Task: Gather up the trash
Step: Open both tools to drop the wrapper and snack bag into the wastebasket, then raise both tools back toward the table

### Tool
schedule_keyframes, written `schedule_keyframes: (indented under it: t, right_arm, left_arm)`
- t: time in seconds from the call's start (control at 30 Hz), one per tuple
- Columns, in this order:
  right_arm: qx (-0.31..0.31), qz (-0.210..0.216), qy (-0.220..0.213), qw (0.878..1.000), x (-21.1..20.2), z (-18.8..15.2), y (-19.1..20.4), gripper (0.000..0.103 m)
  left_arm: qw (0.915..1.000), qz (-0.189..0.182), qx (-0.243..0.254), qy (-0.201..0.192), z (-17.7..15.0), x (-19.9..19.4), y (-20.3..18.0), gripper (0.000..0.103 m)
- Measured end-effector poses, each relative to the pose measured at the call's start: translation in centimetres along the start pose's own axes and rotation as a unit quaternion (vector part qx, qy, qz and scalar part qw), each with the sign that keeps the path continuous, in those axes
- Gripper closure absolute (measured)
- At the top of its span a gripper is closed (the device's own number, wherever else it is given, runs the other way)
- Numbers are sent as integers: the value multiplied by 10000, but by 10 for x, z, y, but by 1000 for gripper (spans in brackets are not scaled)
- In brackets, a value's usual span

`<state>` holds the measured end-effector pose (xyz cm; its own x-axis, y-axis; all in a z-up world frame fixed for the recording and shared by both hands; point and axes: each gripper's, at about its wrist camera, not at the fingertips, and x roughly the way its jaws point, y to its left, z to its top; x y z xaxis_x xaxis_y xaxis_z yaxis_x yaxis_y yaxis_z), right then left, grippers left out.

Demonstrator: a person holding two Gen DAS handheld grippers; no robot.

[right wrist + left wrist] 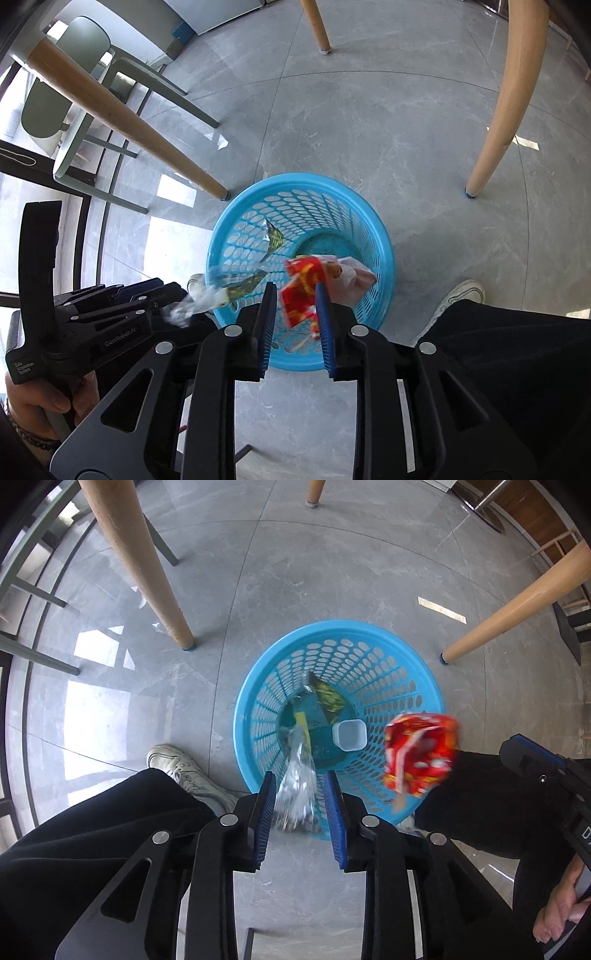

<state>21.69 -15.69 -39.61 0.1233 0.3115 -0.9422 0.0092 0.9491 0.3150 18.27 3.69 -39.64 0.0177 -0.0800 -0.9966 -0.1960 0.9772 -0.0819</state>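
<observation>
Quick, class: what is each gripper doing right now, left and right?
Left gripper: open, clear silvery wrapper loose between its fingers.
Right gripper: open, red wrapper loose between its fingers.

A grey stone-look tiled floor (332, 572) fills most of both views, its thin joints curving under the lens and bright patches of window light lying on it at the left. Pale wooden table legs (136, 565) slant down to the floor, each ending in a small blue foot cap (one more leg (517, 605) comes in from the right). A sage-green chair (85, 122) with thin metal legs stands by the window in the right wrist view. A white sneaker (184, 771) and black trousers (92, 834) show at the lower edge.
</observation>
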Motion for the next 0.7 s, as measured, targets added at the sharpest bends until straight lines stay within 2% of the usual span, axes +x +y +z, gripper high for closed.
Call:
schedule_keyframes:
  t: [0.1,0.2,0.3,0.47,0.5,0.57,0.7]
  right_arm:
    - [4,16,69,10000,2,-2,0,80]
    - [-92,-18,59,9999,-1,-3,4,80]
    - [-107,-47,23,9999,-6,-5,3,74]
    - [-133,-60,-134,9998,-22,-9,6,72]
    - [-144,-93,-196,9997,-28,-11,8,67]
    - [-121,-77,-351,9993,-44,-14,9,61]
    - [-73,-27,-552,9984,-69,-24,9,61]
  left_arm:
    - [9997,-217,-95,-95,-1,-7,3,73]
    - [9995,-239,-161,-156,-3,-12,7,73]
    - [9992,-259,-217,-211,-6,-19,11,72]
    - [9988,-275,-214,-340,-14,-35,14,67]
    - [9986,-284,-219,-378,-16,-38,14,67]
    - [9977,-282,-294,-538,-19,-49,16,66]
    - [9946,-236,-302,-967,-28,-77,18,61]
